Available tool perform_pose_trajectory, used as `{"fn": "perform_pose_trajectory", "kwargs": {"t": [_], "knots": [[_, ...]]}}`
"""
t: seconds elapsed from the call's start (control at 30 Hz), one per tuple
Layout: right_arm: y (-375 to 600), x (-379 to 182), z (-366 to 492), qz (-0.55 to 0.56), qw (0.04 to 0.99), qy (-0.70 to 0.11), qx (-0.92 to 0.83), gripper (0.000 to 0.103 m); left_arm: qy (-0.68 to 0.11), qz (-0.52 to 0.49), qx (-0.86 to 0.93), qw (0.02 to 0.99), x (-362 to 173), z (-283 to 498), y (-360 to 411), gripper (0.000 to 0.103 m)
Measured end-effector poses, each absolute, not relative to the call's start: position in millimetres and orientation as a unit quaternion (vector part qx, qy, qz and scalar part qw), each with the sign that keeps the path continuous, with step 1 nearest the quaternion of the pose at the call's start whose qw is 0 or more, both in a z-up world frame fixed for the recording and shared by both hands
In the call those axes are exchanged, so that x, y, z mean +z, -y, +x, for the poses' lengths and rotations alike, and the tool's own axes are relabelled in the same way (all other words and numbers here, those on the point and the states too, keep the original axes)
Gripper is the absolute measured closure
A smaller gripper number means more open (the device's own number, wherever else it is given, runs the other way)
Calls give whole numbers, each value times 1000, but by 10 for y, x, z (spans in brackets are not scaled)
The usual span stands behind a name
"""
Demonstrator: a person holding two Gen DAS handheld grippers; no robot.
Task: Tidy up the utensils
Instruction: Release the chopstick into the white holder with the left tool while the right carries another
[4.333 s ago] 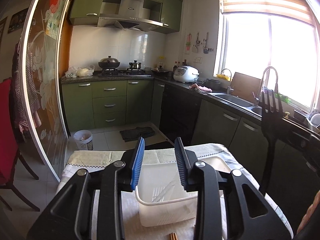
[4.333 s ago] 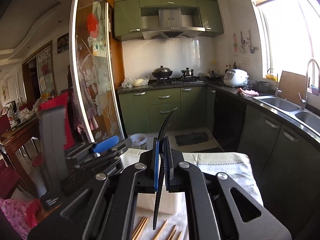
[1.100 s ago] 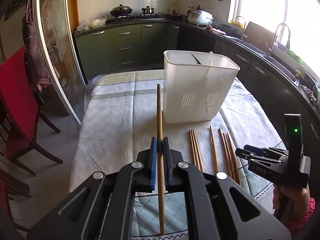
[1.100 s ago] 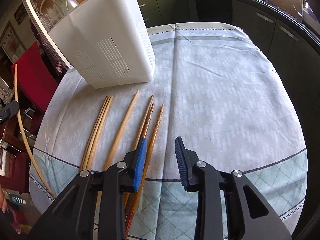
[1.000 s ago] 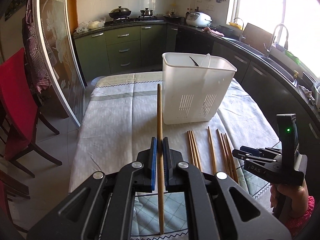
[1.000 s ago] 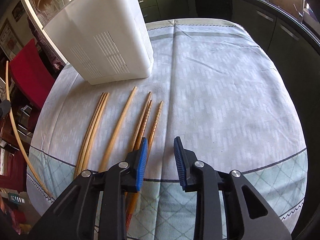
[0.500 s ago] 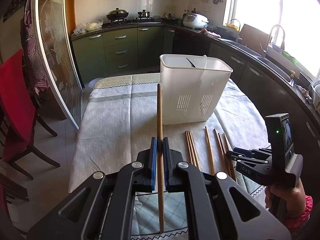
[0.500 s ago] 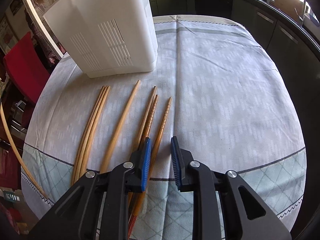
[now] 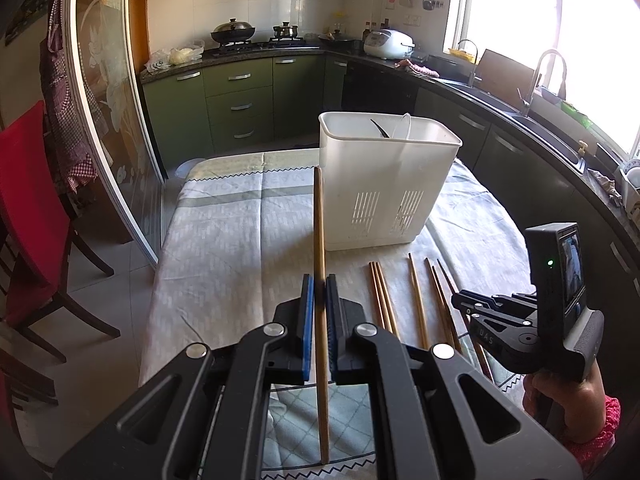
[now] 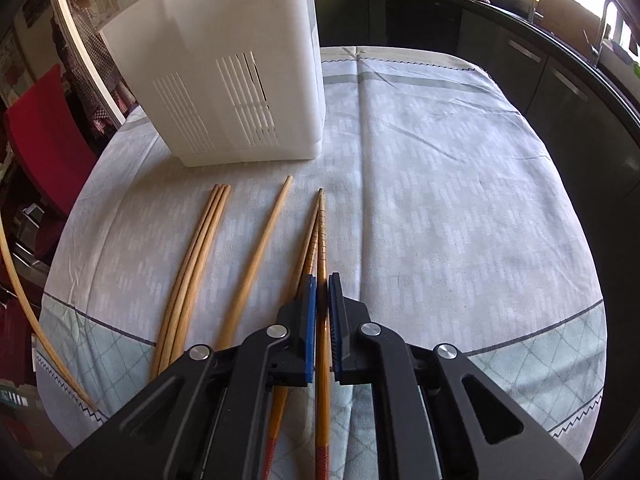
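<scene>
My left gripper (image 9: 319, 292) and my right gripper (image 10: 322, 292) look alike: black plastic linkage arms with cut-out windows, round silver pivot screws, and ribbed blue pads lining the inner faces of both fingers. Seen from the left wrist, the right one carries a boxy black camera block with a small screen, a green light and white lettering. My hand (image 9: 568, 394) ends in a pink patterned sleeve (image 9: 596, 436).

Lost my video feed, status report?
Left gripper shut on chopstick. Right gripper shut on ridged chopstick. Bin ahead, nothing in the way.
</scene>
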State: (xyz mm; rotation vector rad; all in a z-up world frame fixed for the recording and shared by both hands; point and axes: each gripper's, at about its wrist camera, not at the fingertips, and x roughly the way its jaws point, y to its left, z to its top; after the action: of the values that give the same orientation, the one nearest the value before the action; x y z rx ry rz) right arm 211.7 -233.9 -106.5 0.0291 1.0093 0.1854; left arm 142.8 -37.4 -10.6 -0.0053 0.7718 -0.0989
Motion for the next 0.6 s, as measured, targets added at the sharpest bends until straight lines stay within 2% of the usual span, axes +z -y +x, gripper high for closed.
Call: {"fn": "perform_pose_trajectory", "kwargs": {"t": [0.4,0.6], "knots": [[2546,-209,1502,45,924,-357,130,96,-368,-2,-49,929,-15,1358,352,97],[2595,31,1147,41,937,-318,138,96,-360,-3,-50,932,34,1296,334,97]]}}
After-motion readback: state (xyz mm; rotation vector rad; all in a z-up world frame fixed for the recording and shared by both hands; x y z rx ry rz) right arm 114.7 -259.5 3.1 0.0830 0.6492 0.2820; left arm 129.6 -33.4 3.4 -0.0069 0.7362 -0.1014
